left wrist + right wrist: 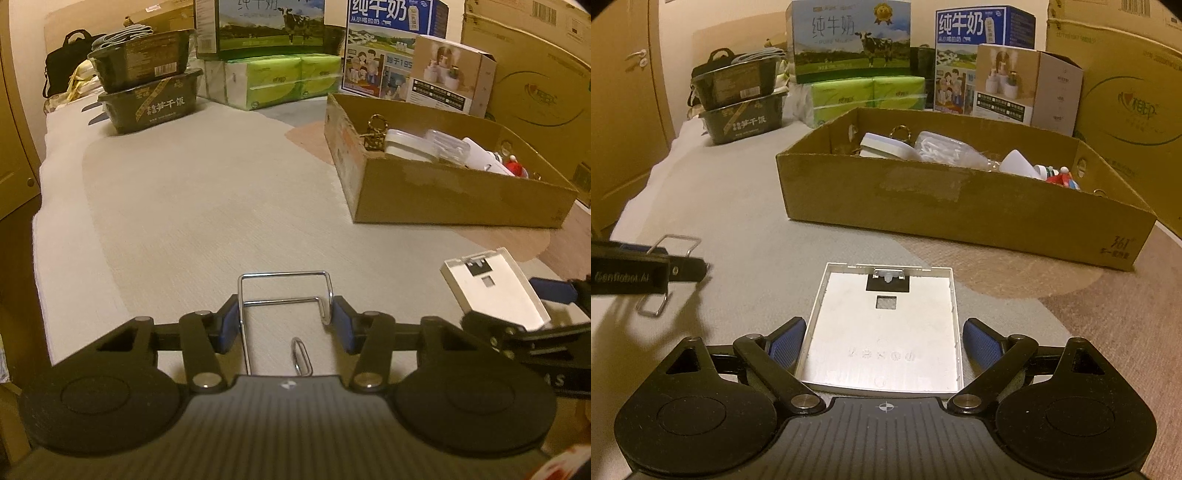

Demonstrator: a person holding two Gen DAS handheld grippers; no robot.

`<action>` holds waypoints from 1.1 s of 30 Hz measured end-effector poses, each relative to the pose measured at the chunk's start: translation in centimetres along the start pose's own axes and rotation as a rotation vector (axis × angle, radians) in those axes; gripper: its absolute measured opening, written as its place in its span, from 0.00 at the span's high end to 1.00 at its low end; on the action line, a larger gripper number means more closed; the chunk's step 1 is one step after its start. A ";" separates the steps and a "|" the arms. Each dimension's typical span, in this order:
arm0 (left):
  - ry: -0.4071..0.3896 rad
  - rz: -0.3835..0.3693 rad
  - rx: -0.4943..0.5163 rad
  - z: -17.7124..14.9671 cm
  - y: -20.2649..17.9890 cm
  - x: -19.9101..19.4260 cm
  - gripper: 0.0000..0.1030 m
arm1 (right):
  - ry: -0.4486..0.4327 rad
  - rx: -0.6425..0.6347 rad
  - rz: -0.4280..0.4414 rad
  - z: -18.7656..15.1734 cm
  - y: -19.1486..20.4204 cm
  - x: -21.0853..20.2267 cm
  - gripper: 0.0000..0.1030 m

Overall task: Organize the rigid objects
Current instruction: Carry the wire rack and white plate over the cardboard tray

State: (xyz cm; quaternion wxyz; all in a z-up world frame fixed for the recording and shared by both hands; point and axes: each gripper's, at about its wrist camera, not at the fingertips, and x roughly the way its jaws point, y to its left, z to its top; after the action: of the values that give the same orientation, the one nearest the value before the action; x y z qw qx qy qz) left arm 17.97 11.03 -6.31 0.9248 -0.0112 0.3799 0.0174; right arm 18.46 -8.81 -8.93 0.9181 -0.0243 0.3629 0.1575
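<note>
My left gripper (284, 325) is closed on a bent chrome wire rack (284, 291), its blue pads touching both sides, just above the pale cloth. The rack also shows in the right wrist view (670, 254) beside the left gripper. My right gripper (884, 341) stands open around a flat white square plate (882, 328) lying on the cloth; the pads flank its edges with small gaps. The plate shows at the right in the left wrist view (495, 288). A low cardboard box (960, 206) ahead holds several small items.
A paper clip (301, 356) lies between the left fingers. Two stacked black food tubs (744, 99) stand at the back left. Milk cartons, green tissue packs (864, 94) and large cardboard boxes (1126, 92) line the back and right. A wooden door (624, 110) is on the left.
</note>
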 end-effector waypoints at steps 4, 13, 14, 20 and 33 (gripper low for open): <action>0.004 -0.009 -0.004 -0.4 -0.5 -0.6 0.53 | -0.005 0.000 -0.009 0.1 0.1 0.2 0.12; 0.016 -0.029 0.004 -0.8 -1.5 -1.2 0.53 | -0.022 -0.020 -0.009 0.0 0.3 0.3 0.16; 0.018 -0.030 0.007 -0.9 -1.6 -1.3 0.53 | -0.021 -0.024 -0.009 0.0 0.3 0.2 0.17; 0.020 -0.043 0.013 -1.1 -2.6 -2.4 0.53 | -0.021 -0.007 -0.003 -0.1 -0.6 -1.2 0.17; -0.002 -0.085 0.027 -0.4 -6.2 -5.7 0.53 | -0.053 0.053 -0.020 -0.1 -4.4 -6.8 0.17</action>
State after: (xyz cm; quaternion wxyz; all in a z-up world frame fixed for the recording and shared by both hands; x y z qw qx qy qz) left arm 13.84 4.71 -2.55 0.9251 -0.0149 0.3785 -0.0271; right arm 15.02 -14.82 -4.71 0.9292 0.0007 0.3423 0.1393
